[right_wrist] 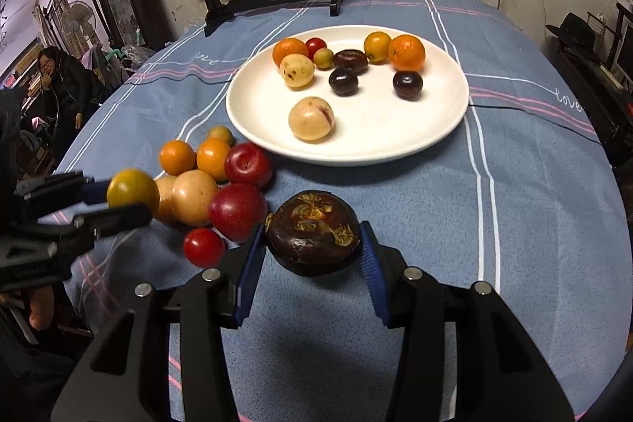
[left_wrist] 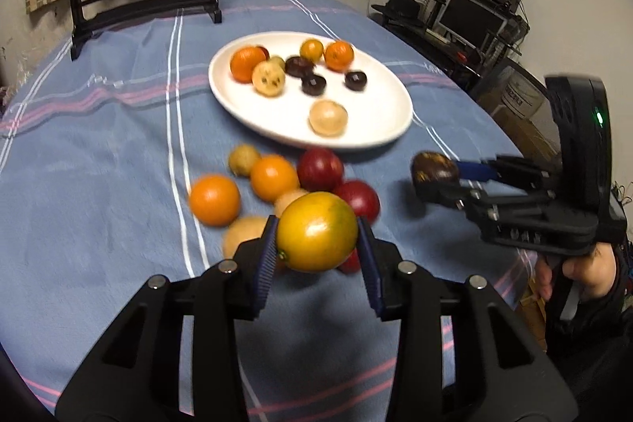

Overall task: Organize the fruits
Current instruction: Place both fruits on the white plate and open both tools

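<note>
At lower left of the right wrist view, the left gripper (right_wrist: 130, 202) is clamped on a yellow-orange fruit (right_wrist: 132, 188), lifted just above the loose pile (right_wrist: 221, 184) of oranges, red plums and pale fruits on the blue tablecloth (right_wrist: 514, 224). Left wrist view confirms it: pads pressing both sides of that fruit at frame centre, jaws narrow. At lower centre of the right wrist view, the right gripper (right_wrist: 312, 252) is closed on a dark brown chestnut-like fruit (right_wrist: 312, 232), held clear of the cloth. At upper centre-right sits the white plate (right_wrist: 356, 149), already carrying several oranges, dark fruits and pale ones.

Step, I'd say: both picks done, transport to plate pending. Next move calls for carrying each fruit over the rim, lowering onto a bare patch near the front, then releasing gently so nothing rolls.
</note>
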Motion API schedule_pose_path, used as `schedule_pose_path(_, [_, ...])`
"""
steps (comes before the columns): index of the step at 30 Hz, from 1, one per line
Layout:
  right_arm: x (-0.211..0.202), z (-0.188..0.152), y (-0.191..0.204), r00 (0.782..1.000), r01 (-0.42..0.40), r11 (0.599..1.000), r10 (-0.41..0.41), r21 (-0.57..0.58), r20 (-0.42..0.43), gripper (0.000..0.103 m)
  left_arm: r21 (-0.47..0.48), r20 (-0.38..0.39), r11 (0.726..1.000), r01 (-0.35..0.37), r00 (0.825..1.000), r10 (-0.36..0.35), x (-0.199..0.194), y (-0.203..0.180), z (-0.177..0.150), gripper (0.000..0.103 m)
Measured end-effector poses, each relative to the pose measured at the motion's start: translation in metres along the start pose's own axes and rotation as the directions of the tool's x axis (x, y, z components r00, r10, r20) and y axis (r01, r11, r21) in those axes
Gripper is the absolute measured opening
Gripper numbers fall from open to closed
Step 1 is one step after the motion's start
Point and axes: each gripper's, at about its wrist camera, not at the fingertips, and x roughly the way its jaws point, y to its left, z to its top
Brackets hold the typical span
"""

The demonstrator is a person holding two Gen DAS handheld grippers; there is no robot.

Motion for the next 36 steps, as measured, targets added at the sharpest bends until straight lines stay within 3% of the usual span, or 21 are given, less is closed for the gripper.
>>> schedule_pose_path(9, [0.002, 0.039, -0.005, 0.999, 0.036, 0.999, -0.035, -0.024, 0.039, 0.048, -0.008, 0.043, 0.998, -0.055, 0.998, 0.055, 0.019, 0.012, 0.069, 0.039])
schedule_pose_path(17, [0.044, 0.119, -0.024, 0.995, 0.093, 0.995, -0.092, -0.037, 0.035, 0.048, -0.021, 0.023, 0.994, -0.103, 0.994, 0.104, 0.067, 0.028, 0.122, 0.040])
schedule_pose_path(24, [0.100, 0.150, -0.040, 0.992, 0.125, 0.992, -0.125, -0.023, -0.031, 0.047, -0.064, -0.026, 0.993, -0.103, 0.994, 0.102, 0.095, 0.045, 0.128, 0.040])
schedule_pose_path(28, [0.106, 0.152, -0.042, 0.992, 0.121, 0.992, -0.122, -0.015, -0.032, 0.048, -0.066, -0.032, 0.992, -0.112, 0.993, 0.110, 0.100, 0.049, 0.130, 0.040])
schedule_pose_path(30, [0.106, 0.155, -0.041, 0.990, 0.139, 0.990, -0.139, -0.020, -0.023, 0.059, -0.073, -0.036, 0.991, -0.116, 0.993, 0.114, 0.102, 0.050, 0.131, 0.041])
schedule_pose_path(31, [0.103, 0.155, -0.042, 0.988, 0.151, 0.988, -0.151, -0.024, -0.012, 0.064, -0.088, -0.031, 0.990, -0.108, 0.994, 0.106, 0.101, 0.052, 0.131, 0.047])
schedule_pose_path(33, [0.095, 0.154, -0.041, 0.986, 0.165, 0.986, -0.165, -0.029, 0.002, 0.064, -0.097, -0.013, 0.989, -0.107, 0.994, 0.107, 0.095, 0.052, 0.132, 0.058])
schedule_pose_path(36, [0.077, 0.148, -0.039, 0.987, 0.158, 0.987, -0.158, -0.027, 0.022, 0.064, -0.100, 0.018, 0.989, -0.105, 0.994, 0.107, 0.079, 0.051, 0.132, 0.059])
